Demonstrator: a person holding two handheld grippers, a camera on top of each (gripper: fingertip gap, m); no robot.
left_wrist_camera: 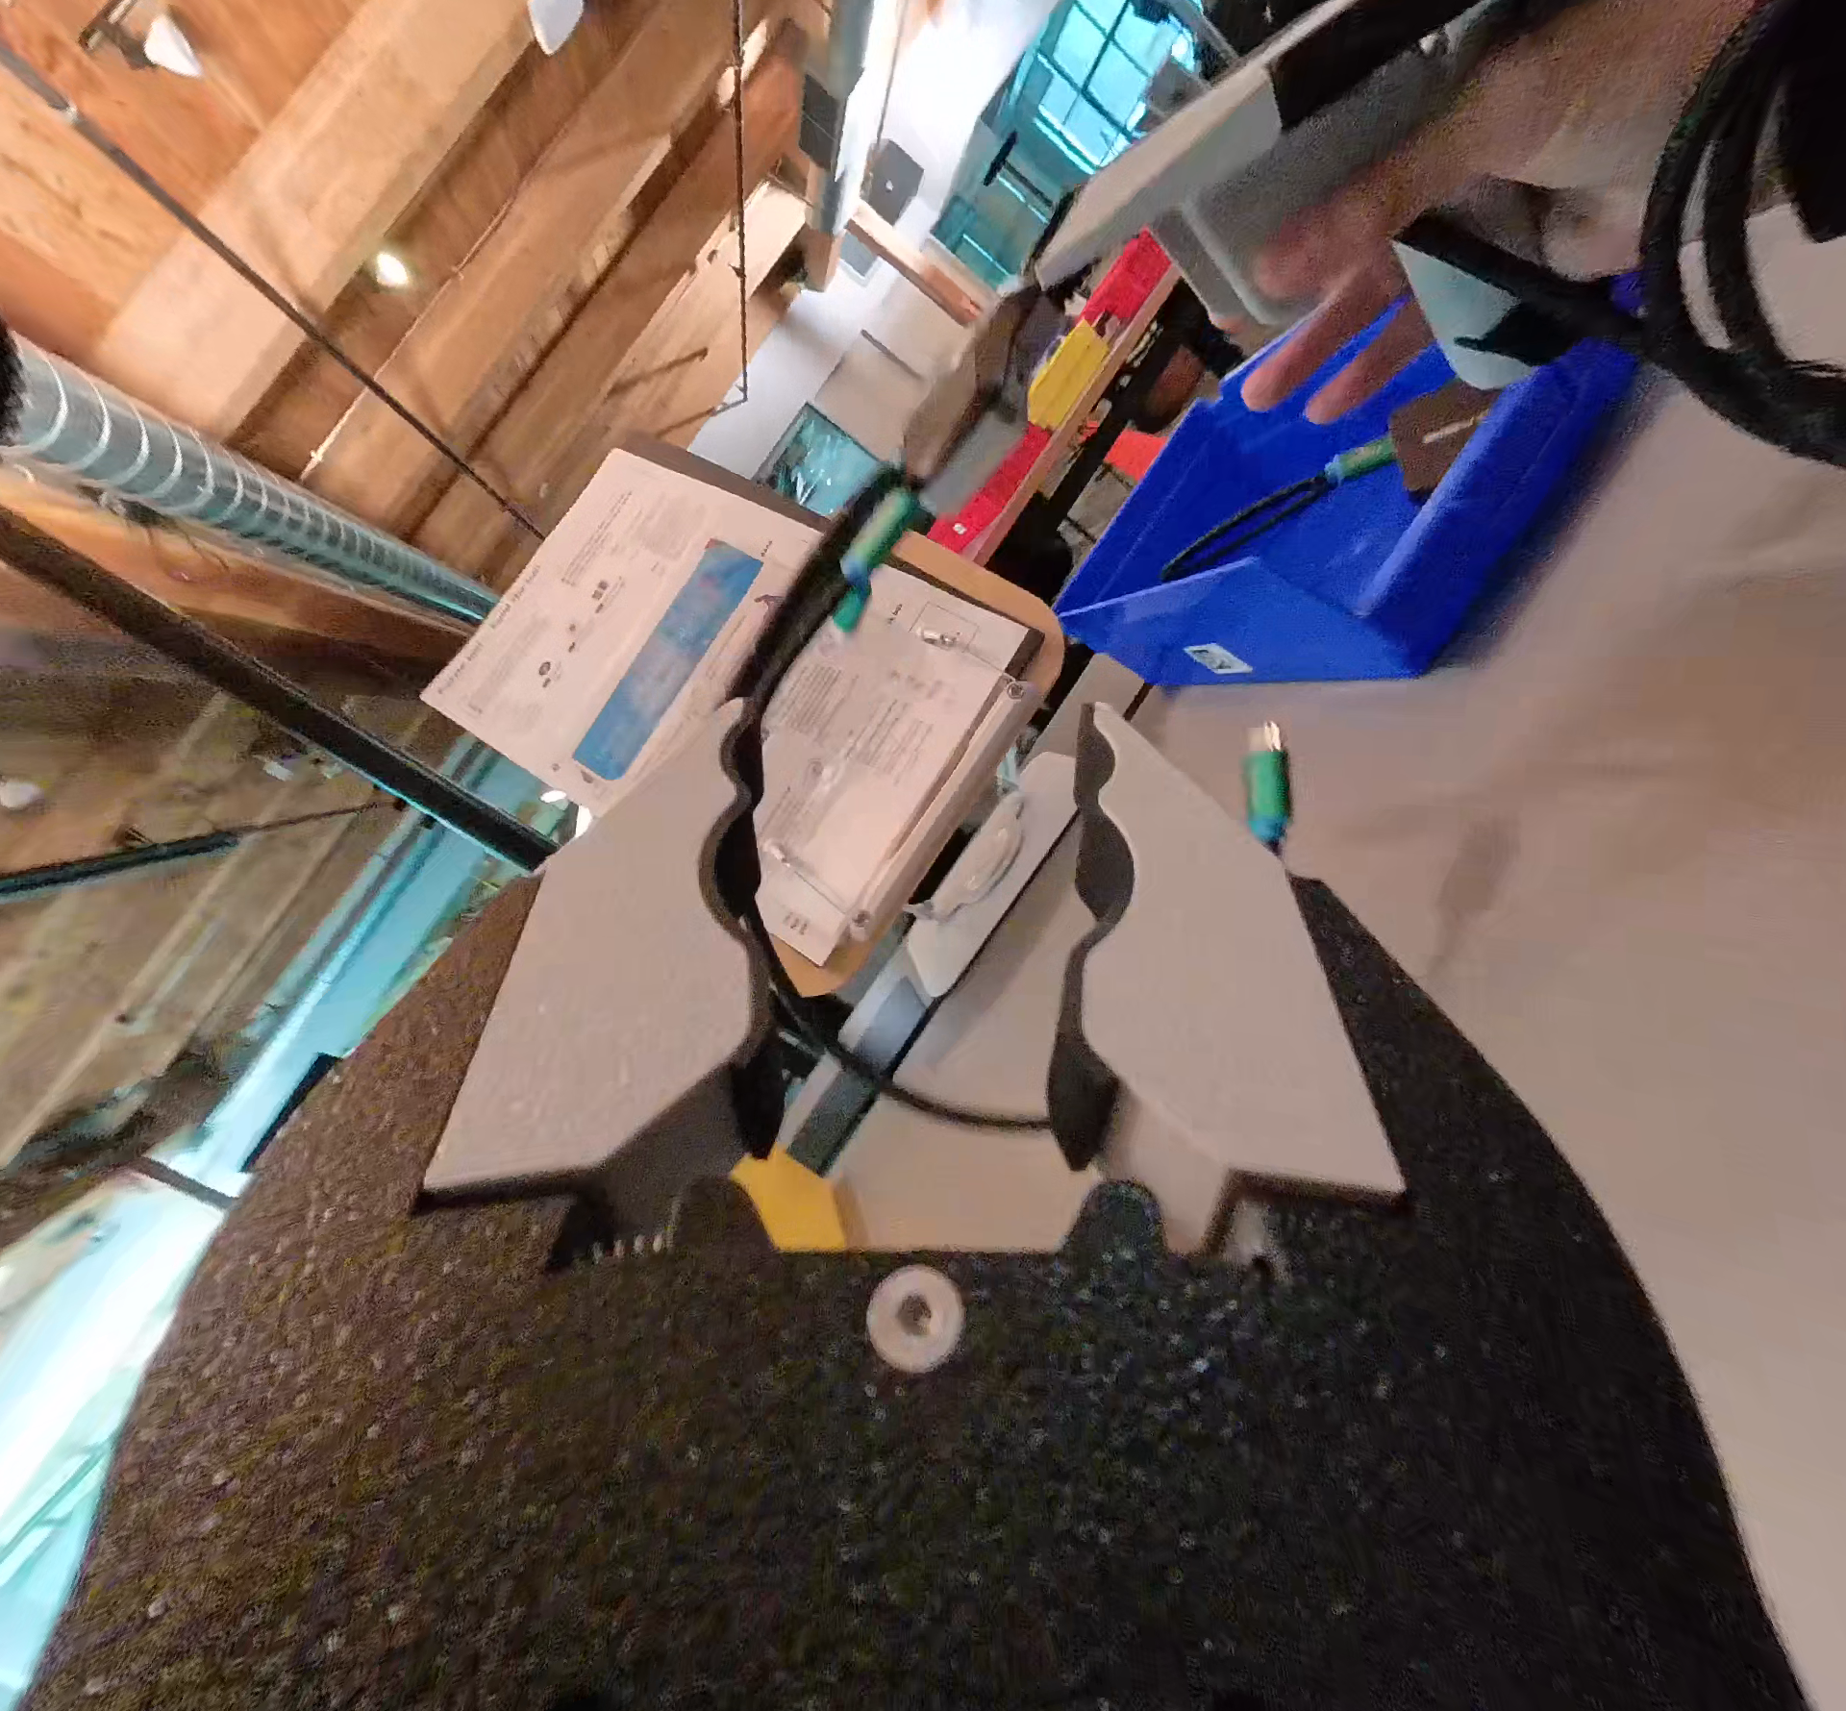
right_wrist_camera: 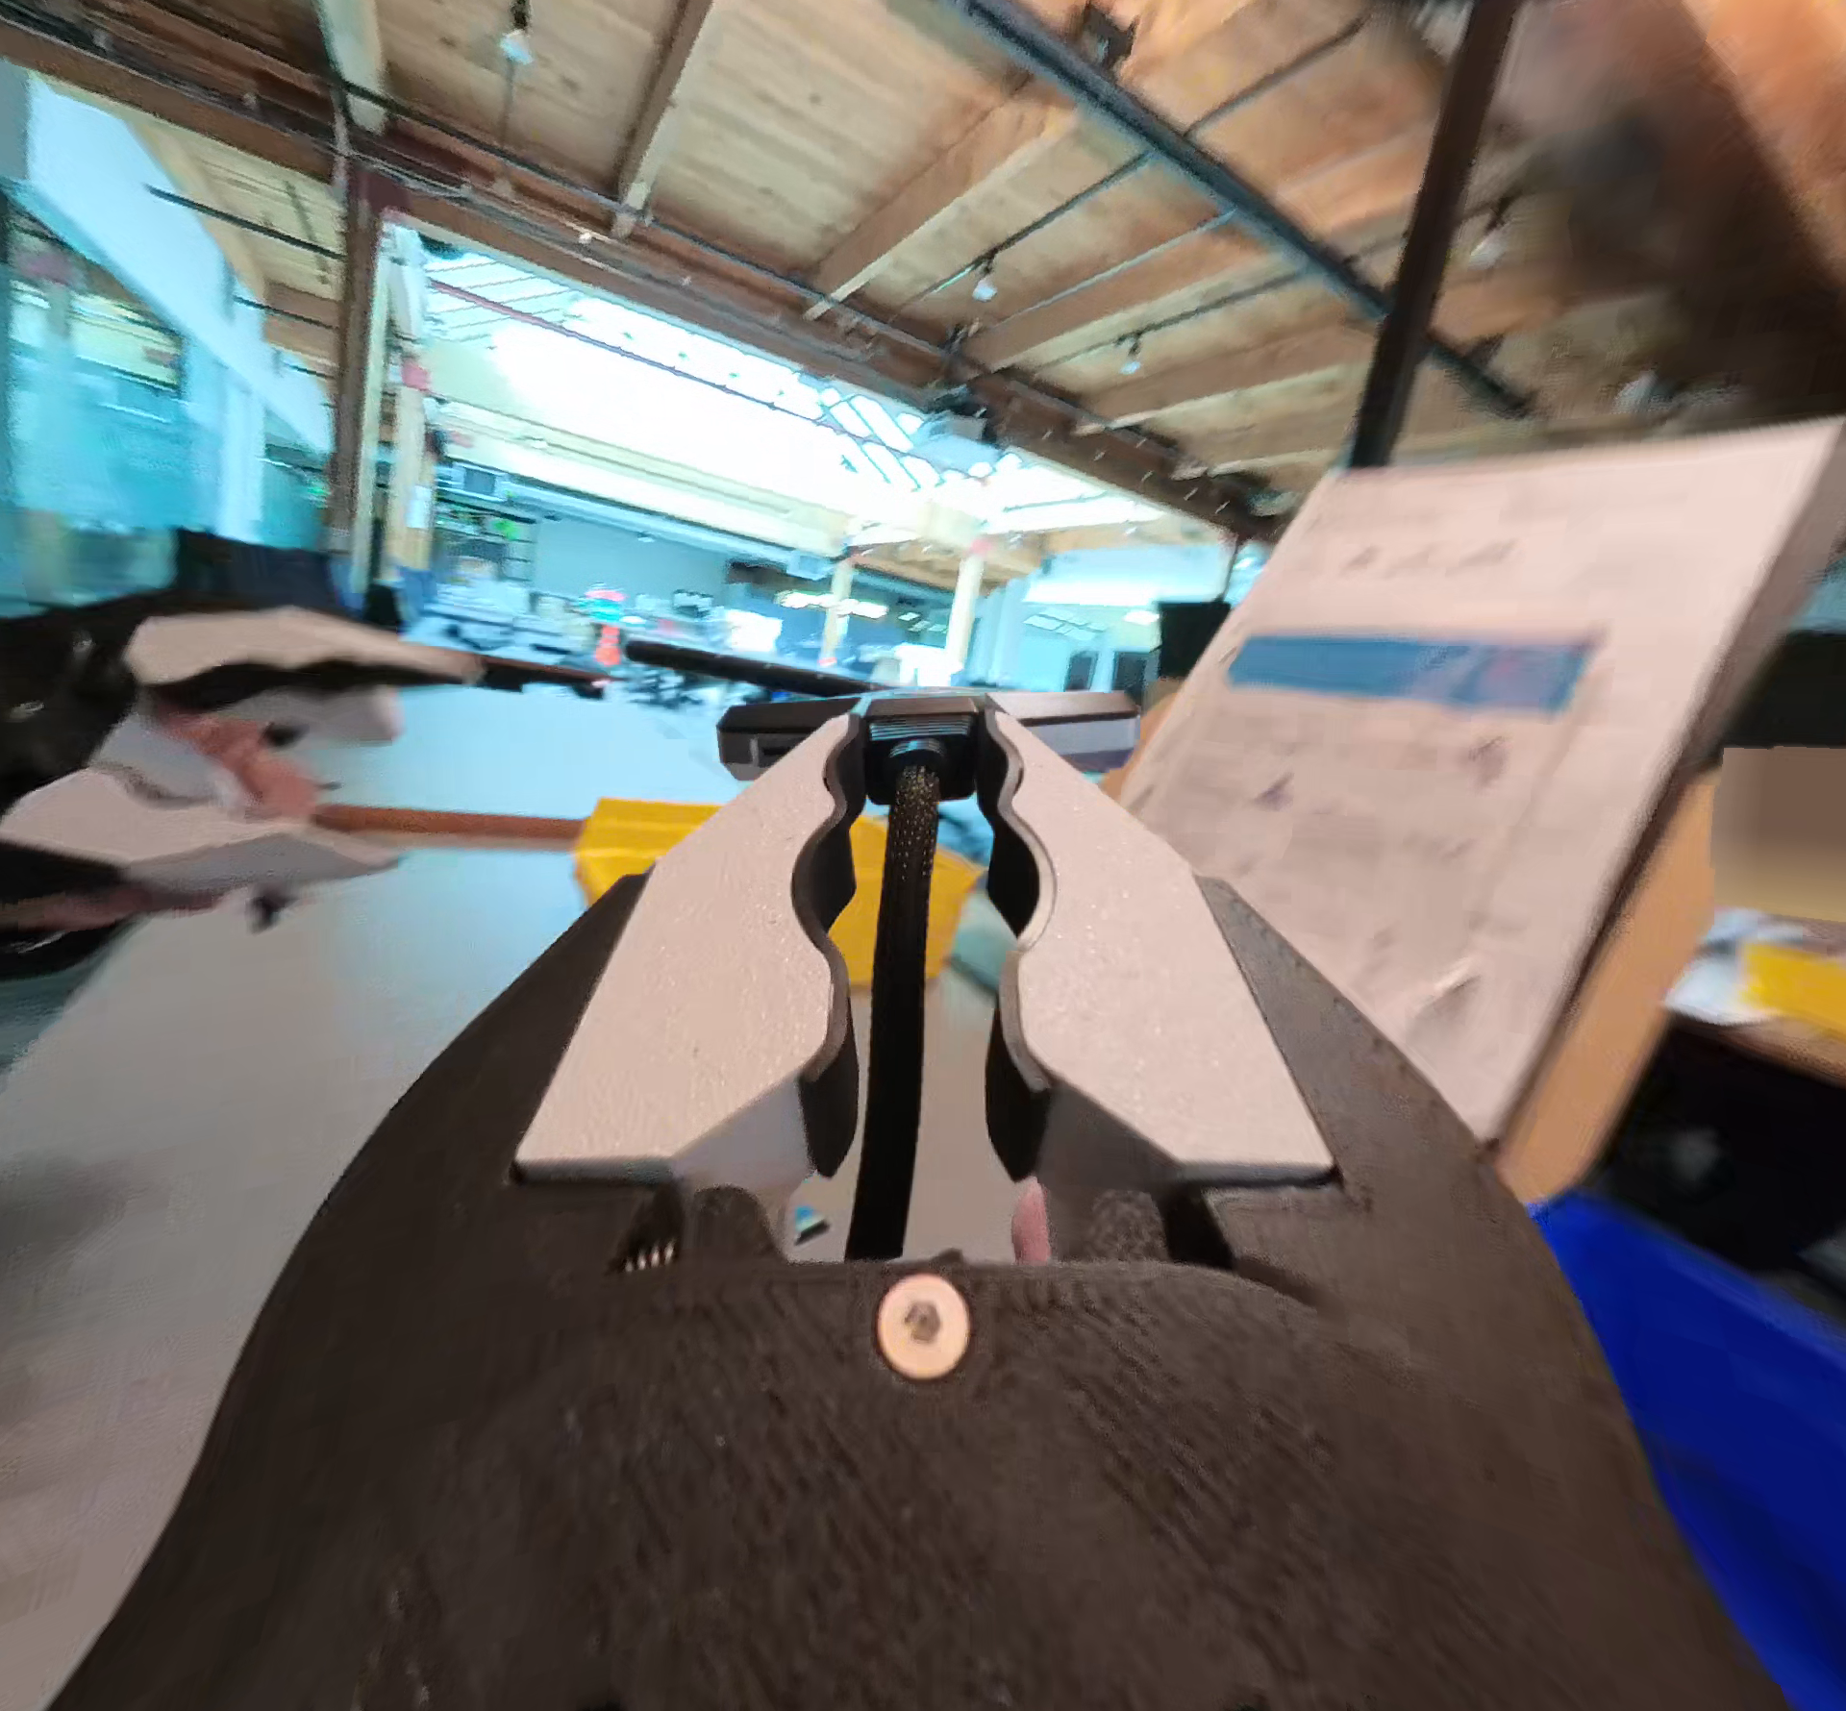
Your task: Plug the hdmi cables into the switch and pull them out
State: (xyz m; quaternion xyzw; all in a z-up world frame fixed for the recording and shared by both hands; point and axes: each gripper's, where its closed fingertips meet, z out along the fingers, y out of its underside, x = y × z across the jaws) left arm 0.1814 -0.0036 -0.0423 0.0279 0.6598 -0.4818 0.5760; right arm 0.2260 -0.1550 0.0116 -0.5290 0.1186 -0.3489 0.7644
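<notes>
In the left wrist view my left gripper is open, with a black cable hanging across its gap along the left finger. That cable ends in a green plug above the fingertips. A second green plug lies on the grey table. A dark switch box sits in a blue bin with a green plug at its side. My right gripper is shut on a black HDMI plug, whose braided cable runs back between the fingers. It is raised above the table.
A board with printed sheets stands at the table's edge and also shows in the right wrist view. A yellow bin sits ahead. A coil of black cables hangs at the right. A hand holds the other gripper.
</notes>
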